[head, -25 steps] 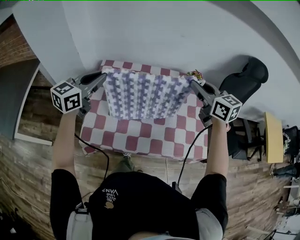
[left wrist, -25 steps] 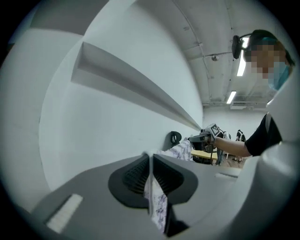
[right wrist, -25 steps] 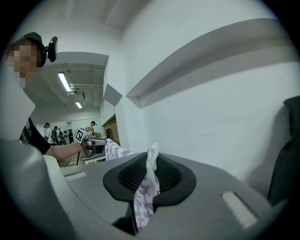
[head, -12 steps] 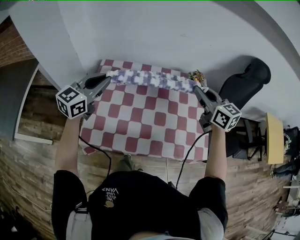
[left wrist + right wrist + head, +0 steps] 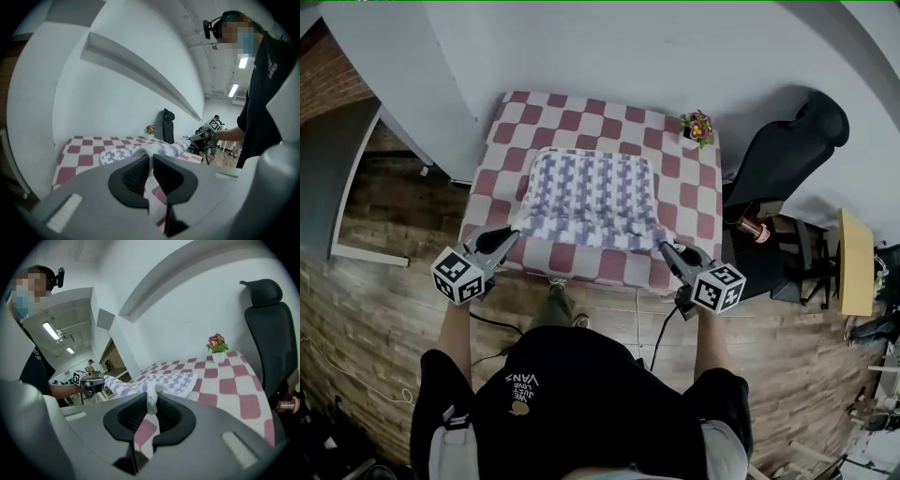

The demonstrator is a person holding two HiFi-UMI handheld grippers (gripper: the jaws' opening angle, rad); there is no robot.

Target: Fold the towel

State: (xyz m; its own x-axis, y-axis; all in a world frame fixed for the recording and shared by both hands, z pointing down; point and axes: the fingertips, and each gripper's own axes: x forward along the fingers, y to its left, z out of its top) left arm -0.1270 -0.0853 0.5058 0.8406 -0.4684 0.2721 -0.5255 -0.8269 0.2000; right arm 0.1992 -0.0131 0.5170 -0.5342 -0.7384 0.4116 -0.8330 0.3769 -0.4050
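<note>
A white towel with a purple pattern [image 5: 590,198] lies spread flat on the red-and-white checked table [image 5: 581,122]. Its near edge reaches the table's front. My left gripper [image 5: 515,243] is shut on the towel's near left corner [image 5: 151,152], pinched between the pads. My right gripper [image 5: 665,249] is shut on the near right corner [image 5: 152,397], and a tuft of cloth stands up between its jaws. Both grippers sit at the table's front edge, one at each end of the towel. Each gripper view shows the towel [image 5: 140,152] [image 5: 164,382] stretching across to the other gripper.
A small pot of flowers [image 5: 697,127] stands at the table's far right corner. A black office chair [image 5: 787,150] is right of the table, beside a copper-coloured bottle [image 5: 757,230]. A white wall runs behind the table. The floor looks like brick or wood.
Both grippers have come down and back toward me from the table's far side, drawing the towel with them. It hung upright, then bunched at the far edge, and now lies spread flat.
</note>
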